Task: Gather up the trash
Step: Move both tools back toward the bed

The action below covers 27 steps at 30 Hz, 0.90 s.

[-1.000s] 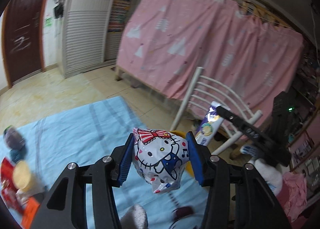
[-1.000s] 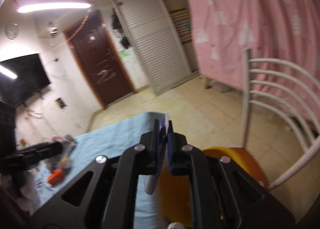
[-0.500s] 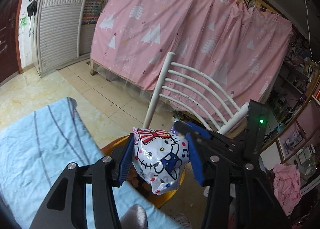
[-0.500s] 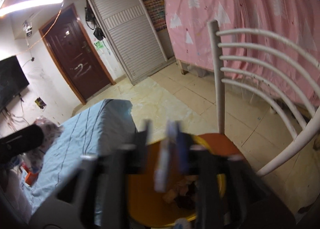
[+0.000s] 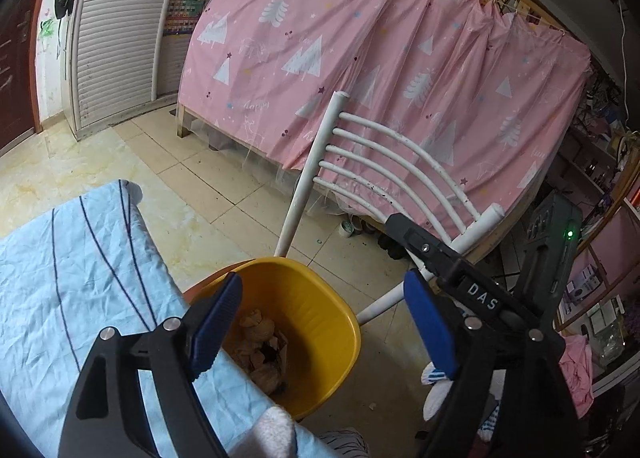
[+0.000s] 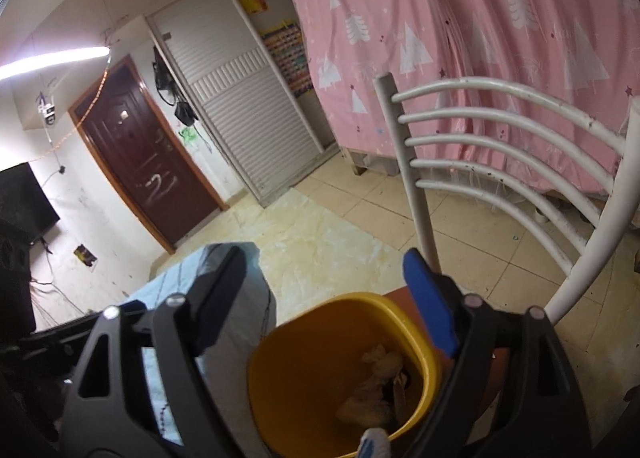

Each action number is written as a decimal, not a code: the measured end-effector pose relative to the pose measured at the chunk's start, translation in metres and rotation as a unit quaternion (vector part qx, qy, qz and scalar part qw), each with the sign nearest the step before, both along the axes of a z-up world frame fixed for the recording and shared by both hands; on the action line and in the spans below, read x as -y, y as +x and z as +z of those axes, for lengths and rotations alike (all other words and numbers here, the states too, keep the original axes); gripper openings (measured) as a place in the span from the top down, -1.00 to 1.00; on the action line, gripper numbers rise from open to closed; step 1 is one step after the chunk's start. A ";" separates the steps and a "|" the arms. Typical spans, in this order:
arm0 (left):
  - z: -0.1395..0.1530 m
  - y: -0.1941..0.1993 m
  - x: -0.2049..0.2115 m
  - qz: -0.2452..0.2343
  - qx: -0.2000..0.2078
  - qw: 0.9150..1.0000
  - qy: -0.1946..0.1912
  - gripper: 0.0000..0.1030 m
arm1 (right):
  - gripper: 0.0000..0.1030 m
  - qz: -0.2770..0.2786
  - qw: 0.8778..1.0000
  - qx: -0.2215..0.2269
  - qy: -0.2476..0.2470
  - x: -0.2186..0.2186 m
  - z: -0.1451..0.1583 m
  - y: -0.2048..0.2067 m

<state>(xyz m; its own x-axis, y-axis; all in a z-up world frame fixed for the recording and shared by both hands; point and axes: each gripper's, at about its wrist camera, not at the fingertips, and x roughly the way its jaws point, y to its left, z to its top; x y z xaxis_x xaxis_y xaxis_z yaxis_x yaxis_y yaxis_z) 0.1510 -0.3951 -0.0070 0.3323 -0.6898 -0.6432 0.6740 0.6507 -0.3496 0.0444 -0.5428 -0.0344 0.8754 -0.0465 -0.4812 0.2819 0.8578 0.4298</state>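
My left tool [image 5: 320, 322] is released: its blue pads [image 5: 218, 324] stand wide apart with nothing between them, the jaws having just been opening. It hangs over the yellow bin [image 5: 316, 310]. My right tool [image 6: 326, 298] is likewise released and empty, its jaws also just opened, and it points down at the same yellow bin [image 6: 296, 370] from the right.

The bin stands on the orange seat [image 6: 404, 294] of a white chair [image 5: 384, 174], just beside the right edge of the surface, which is covered by a light blue cloth [image 5: 72, 282] with dark stripes. Inside the bin lies crumpled brownish trash [image 5: 260, 350], gathered at the near side; in the right wrist view the trash [image 6: 376, 382] sits low in the bin.

Readable writing: the letters "DAS" in white on the black finger of my right tool [image 5: 482, 296], seen from the left wrist. A green lamp [image 5: 569, 234] is lit on its housing.

Far behind hangs a pink curtain [image 5: 360, 58] printed with white trees. At far left stand a slatted white wardrobe door [image 6: 248, 114] and a dark brown door [image 6: 140, 154]. Posters near the wardrobe are too small to read.
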 end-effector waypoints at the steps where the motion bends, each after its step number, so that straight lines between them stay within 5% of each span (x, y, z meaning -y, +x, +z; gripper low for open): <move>1: 0.003 -0.002 -0.006 0.002 0.002 1.000 -0.005 -0.43 | -0.54 0.005 1.000 0.001 -0.003 -0.005 0.002 0.001; 12: 0.035 -0.006 -0.073 0.055 0.028 0.998 -0.031 -0.45 | -0.71 0.068 0.997 0.000 -0.038 -0.071 0.013 0.012; 27: 0.058 0.001 -0.213 0.175 0.075 0.982 -0.018 -0.65 | -0.86 0.165 0.983 -0.029 -0.075 -0.182 0.017 0.058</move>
<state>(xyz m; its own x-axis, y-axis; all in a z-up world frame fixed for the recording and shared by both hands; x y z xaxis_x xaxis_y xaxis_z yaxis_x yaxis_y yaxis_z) 0.1520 -0.1820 0.0506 0.6418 -0.5385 -0.5460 0.4571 0.8403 -0.2915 0.1021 -0.3605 -0.0173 0.8254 0.1613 -0.5410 -0.0026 0.9594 0.2820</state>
